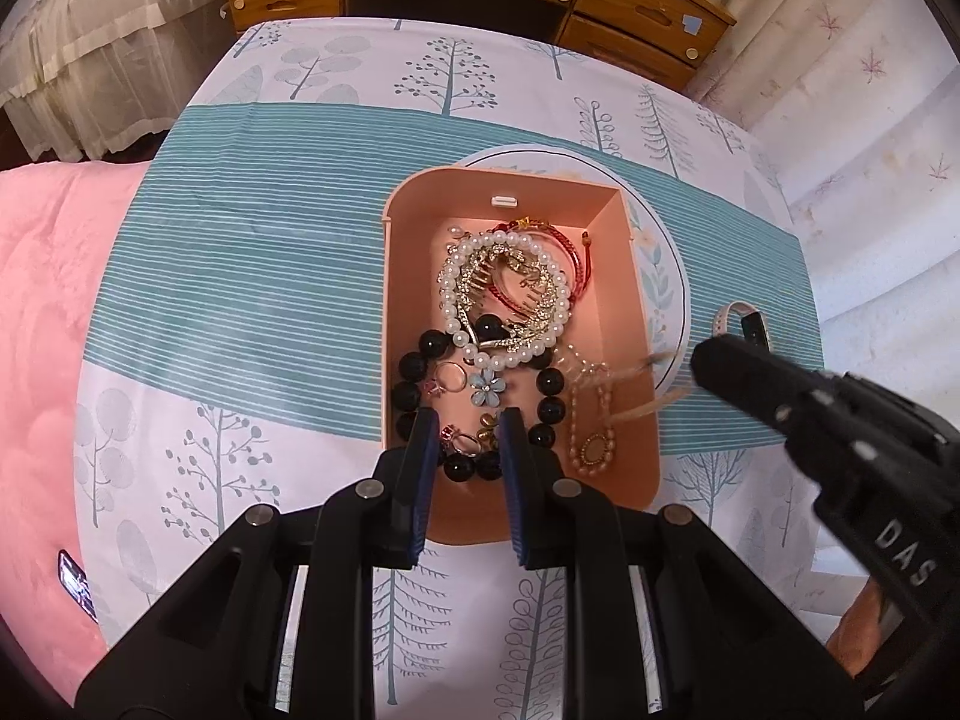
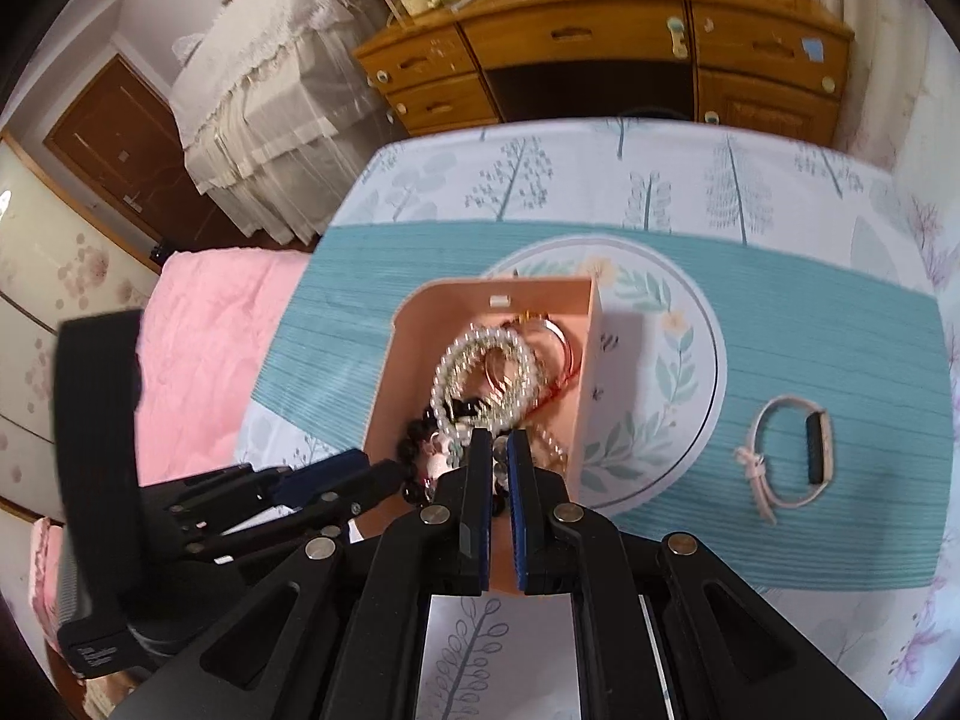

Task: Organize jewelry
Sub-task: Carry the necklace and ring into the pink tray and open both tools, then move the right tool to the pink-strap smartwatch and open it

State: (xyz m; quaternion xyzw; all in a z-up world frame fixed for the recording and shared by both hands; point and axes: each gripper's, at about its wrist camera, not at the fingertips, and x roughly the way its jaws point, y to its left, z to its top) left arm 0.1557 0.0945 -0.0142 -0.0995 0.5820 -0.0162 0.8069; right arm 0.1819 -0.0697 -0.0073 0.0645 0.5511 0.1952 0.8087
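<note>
Right gripper [image 2: 499, 441] pinches a pale bead chain [image 1: 591, 414] over the pink box [image 1: 636, 312] (left gripper [image 1: 462, 420] spread, idle); release low so it coils inside

Matt pink plastic box [image 1: 408, 324] holds glossy pearl bracelet [image 1: 447, 300] and shiny black beads [image 1: 414, 367] (gold metal glints among them); printed cloth [image 1: 270, 276] covers the surface.

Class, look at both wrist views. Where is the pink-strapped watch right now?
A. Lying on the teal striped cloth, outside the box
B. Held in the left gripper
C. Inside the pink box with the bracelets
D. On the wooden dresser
A: the watch lies flat on the teal striped cloth, to the right of the pink box, and neither gripper touches it.
</note>
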